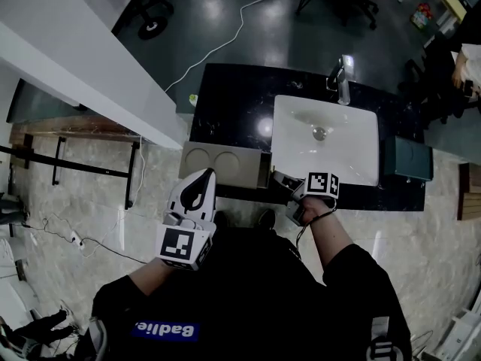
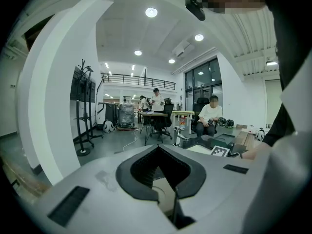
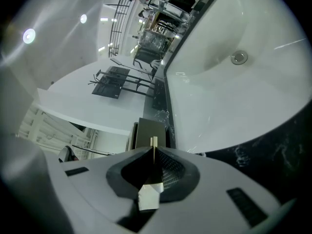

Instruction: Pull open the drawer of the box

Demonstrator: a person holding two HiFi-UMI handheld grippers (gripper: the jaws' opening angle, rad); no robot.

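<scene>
Head view, box: a flat grey-beige box (image 1: 222, 162) with two round marks on its top lies at the front edge of the black table (image 1: 225, 96), just left of the white sink (image 1: 289, 153).
Head view, right gripper: the right gripper (image 1: 282, 180) lies low at the table's front edge. Its tip points at the box's right end, touching or just beside it; which, I cannot tell.
Head view, left gripper: the left gripper (image 1: 203, 175) is held in front of the person's chest, with its tip just below the box's front edge and apart from it.
Left gripper view, jaws: the left gripper (image 2: 168, 194) has its jaws closed together, nothing between them. It looks out over an open room where a seated person (image 2: 212, 113) is far off. The box is out of this view.
Right gripper view, jaws: the right gripper (image 3: 154, 145) has its jaws pressed together, only a thin pale seam at the tip. Whether they pinch any part of the box is unclear.
Right gripper view, box: the box (image 3: 150, 130) sits straight beyond the jaw tips, very close, with the sink (image 3: 234, 91) and its drain (image 3: 239, 57) to the right.
</scene>
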